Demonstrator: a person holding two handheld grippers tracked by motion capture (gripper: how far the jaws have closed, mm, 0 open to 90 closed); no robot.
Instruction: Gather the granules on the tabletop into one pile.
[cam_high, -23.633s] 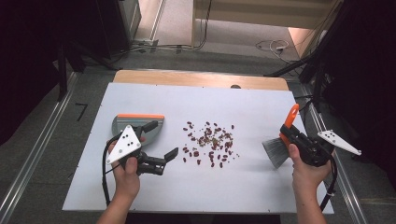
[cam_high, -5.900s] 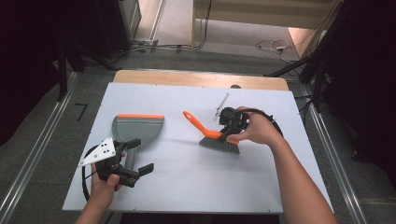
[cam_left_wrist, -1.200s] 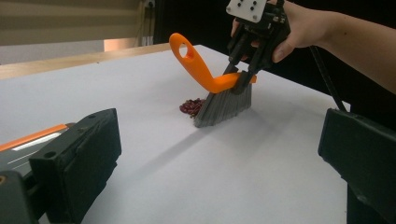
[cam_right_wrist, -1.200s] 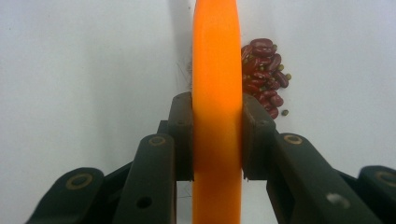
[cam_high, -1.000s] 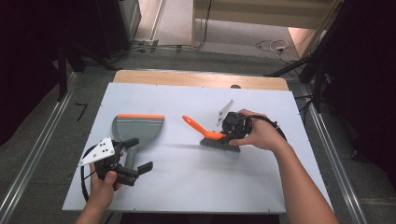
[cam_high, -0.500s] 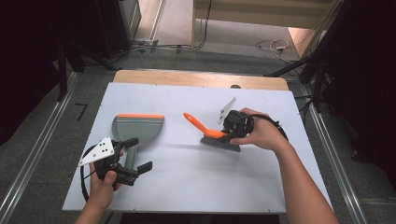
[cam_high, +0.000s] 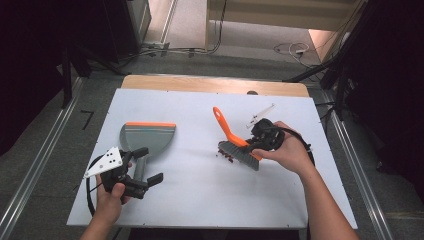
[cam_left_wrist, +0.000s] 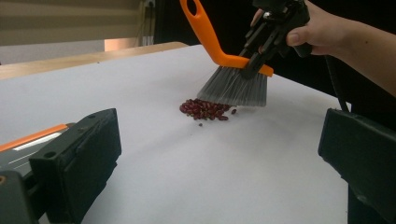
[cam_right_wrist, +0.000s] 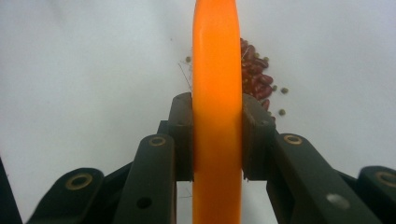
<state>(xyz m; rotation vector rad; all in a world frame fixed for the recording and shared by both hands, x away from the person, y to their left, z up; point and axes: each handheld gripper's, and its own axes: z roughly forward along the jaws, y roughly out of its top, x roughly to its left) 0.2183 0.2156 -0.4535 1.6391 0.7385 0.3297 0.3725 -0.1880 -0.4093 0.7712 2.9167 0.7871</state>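
1. The bench (cam_high: 200, 200) is bare along its near edge and far-left corner; the dustpan (cam_high: 147, 140) lies toward its left edge.
2. The right gripper (cam_high: 262, 137) reaches in from the right edge, pointing leftward; the left gripper (cam_high: 132, 175) rests near the near-left corner.
3. Right jaws clamp the brush (cam_high: 235, 142) by its orange handle, bristles at the beans (cam_left_wrist: 203, 109) mid-bench; left jaws stand wide, empty.

Both grippers (cam_high: 142, 181) (cam_high: 255, 142) are black with black cables, brass-ringed pivots beside the fingers (cam_right_wrist: 182, 140), and grey three-cornered top plates.
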